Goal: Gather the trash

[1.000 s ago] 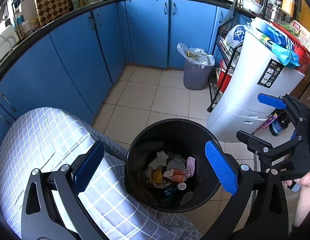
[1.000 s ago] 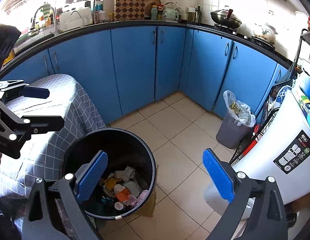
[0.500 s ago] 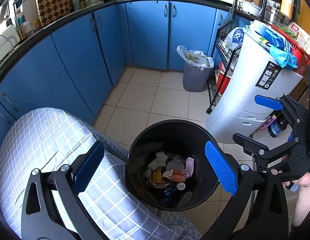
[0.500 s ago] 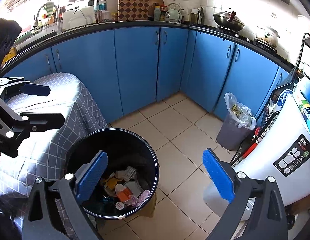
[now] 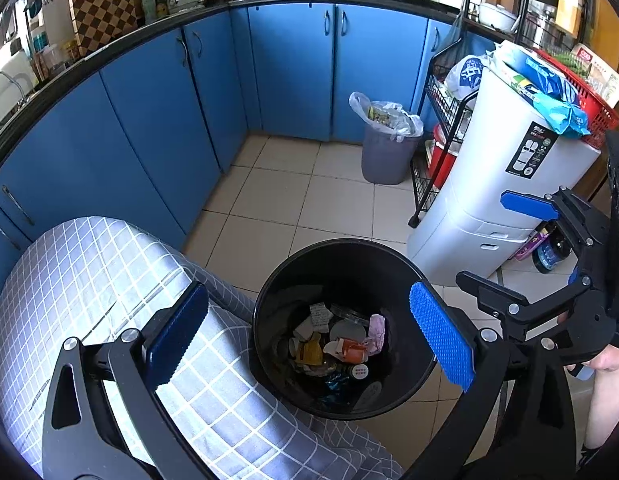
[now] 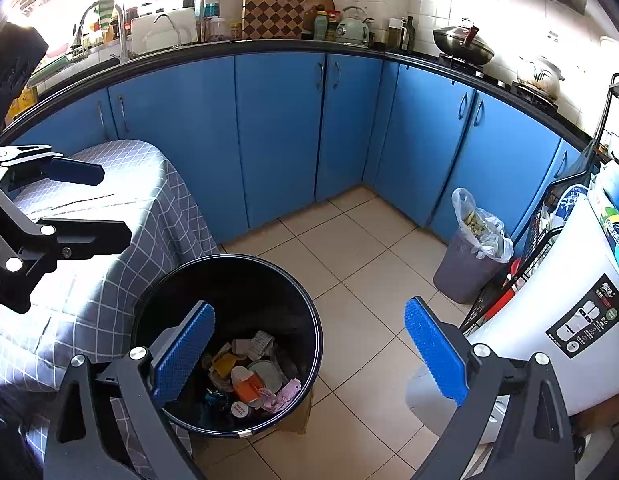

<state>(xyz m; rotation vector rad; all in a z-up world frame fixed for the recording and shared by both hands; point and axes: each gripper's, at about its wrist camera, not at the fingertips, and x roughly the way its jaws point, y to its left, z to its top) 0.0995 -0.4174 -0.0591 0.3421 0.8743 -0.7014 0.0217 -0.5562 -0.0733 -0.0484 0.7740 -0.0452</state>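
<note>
Both tongs hang side by side with jaws spread wide and empty: the left tongs [image 5: 309,330] and the right tongs [image 6: 309,352].

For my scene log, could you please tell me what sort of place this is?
A home kitchen, most likely: glossy blue cabinet doors under a black countertop, a lidded steel wok on the hob, and a round black plastic bin holding trash.

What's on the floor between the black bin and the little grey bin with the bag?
Nothing. In both wrist views, only bare floor tiles lie between the black bin and the grey bin.
</note>
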